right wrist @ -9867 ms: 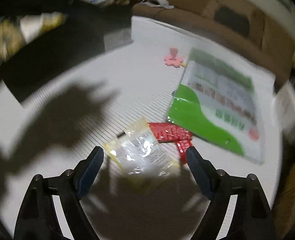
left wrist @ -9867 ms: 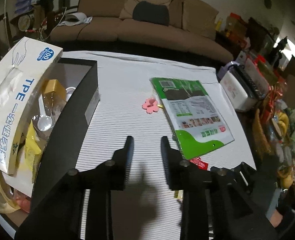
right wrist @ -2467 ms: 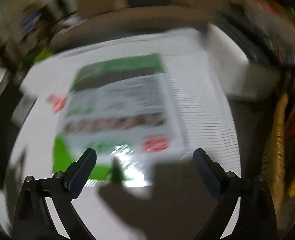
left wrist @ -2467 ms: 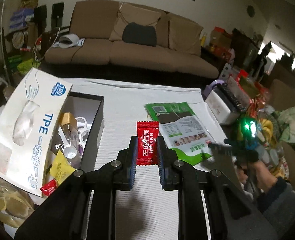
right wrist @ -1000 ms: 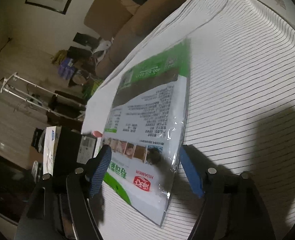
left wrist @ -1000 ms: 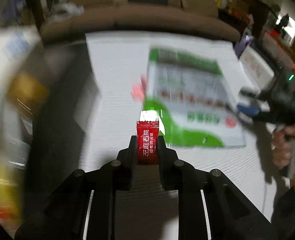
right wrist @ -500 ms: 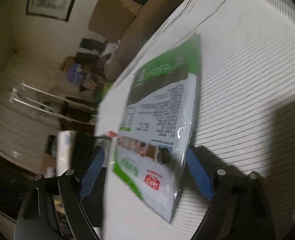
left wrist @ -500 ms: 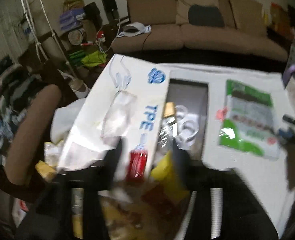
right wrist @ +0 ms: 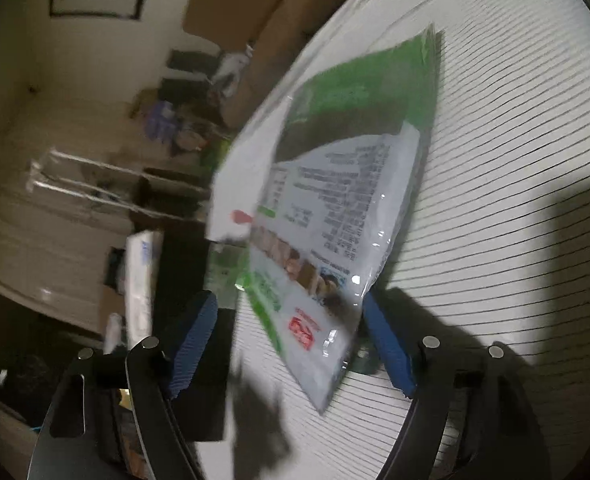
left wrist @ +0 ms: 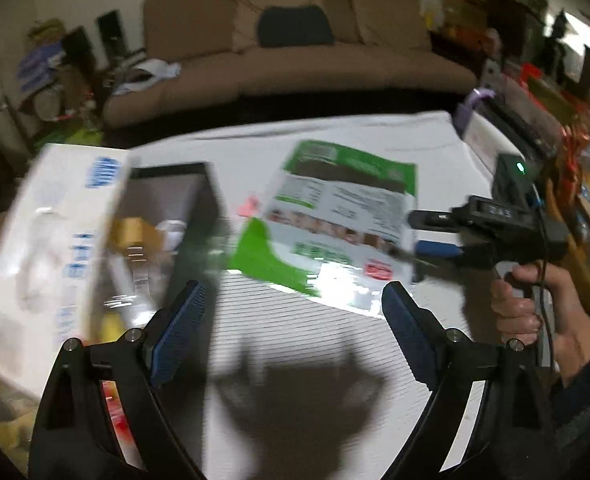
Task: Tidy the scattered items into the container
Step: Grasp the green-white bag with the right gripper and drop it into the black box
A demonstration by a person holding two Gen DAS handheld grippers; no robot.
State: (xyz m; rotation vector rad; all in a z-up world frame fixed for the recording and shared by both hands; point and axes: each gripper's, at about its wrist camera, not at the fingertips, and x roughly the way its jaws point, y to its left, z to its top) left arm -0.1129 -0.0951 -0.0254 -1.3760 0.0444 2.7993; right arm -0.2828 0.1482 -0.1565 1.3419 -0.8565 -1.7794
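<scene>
Left wrist view: left gripper (left wrist: 293,312) jaws opening, empty; right gripper (right wrist: 291,340) jaws closing around green pouch (right wrist: 335,184).

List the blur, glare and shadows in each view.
Left wrist view: glove box and black container smeared by motion, glare on the green pouch, gripper shadow on the striped cloth. Right wrist view: pouch edge blurred, background soft, dark shadow at right.

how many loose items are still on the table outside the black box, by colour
green and white: 1, the flat plastic food pouch, its near end between the right gripper's closing jaws
pink: 1, a small blurred item beside the black box
total: 2
</scene>
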